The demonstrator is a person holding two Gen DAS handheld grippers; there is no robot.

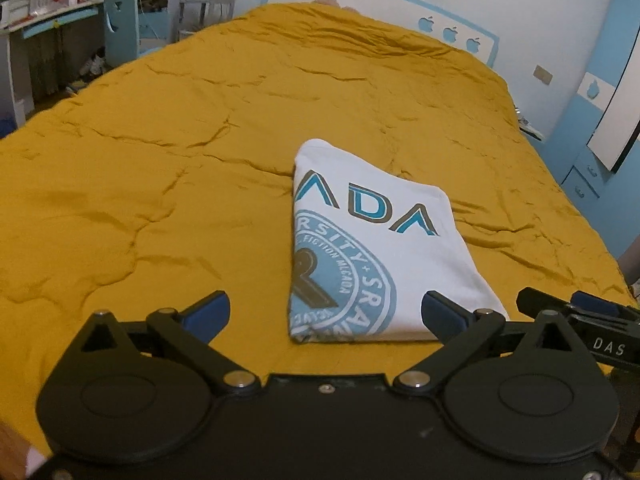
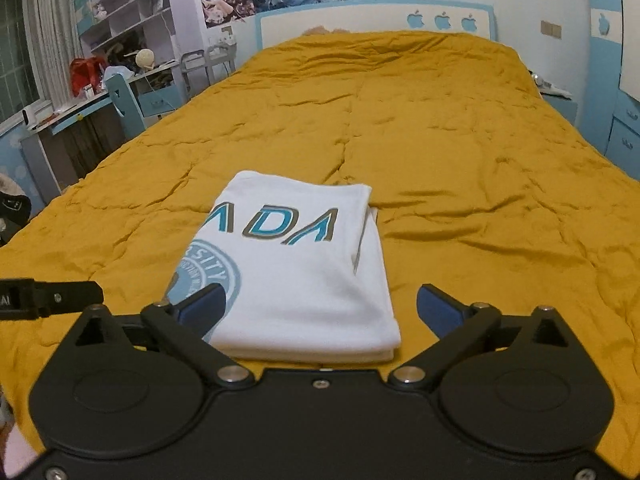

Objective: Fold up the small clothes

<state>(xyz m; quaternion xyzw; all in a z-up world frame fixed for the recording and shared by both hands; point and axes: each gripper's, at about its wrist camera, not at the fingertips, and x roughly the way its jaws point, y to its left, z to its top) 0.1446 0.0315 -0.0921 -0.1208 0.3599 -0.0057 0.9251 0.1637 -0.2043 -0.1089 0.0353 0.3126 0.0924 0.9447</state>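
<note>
A white T-shirt with blue lettering and a round blue print lies folded into a compact rectangle on the mustard-yellow bedspread. It also shows in the right wrist view. My left gripper is open and empty, just in front of the shirt's near edge. My right gripper is open and empty, with its jaws on either side of the shirt's near edge. The right gripper also shows at the right edge of the left wrist view, and the left gripper at the left edge of the right wrist view.
The yellow bedspread covers the whole bed up to a white and blue headboard. A cluttered desk and a blue chair stand to the left of the bed. Blue drawers stand to the right.
</note>
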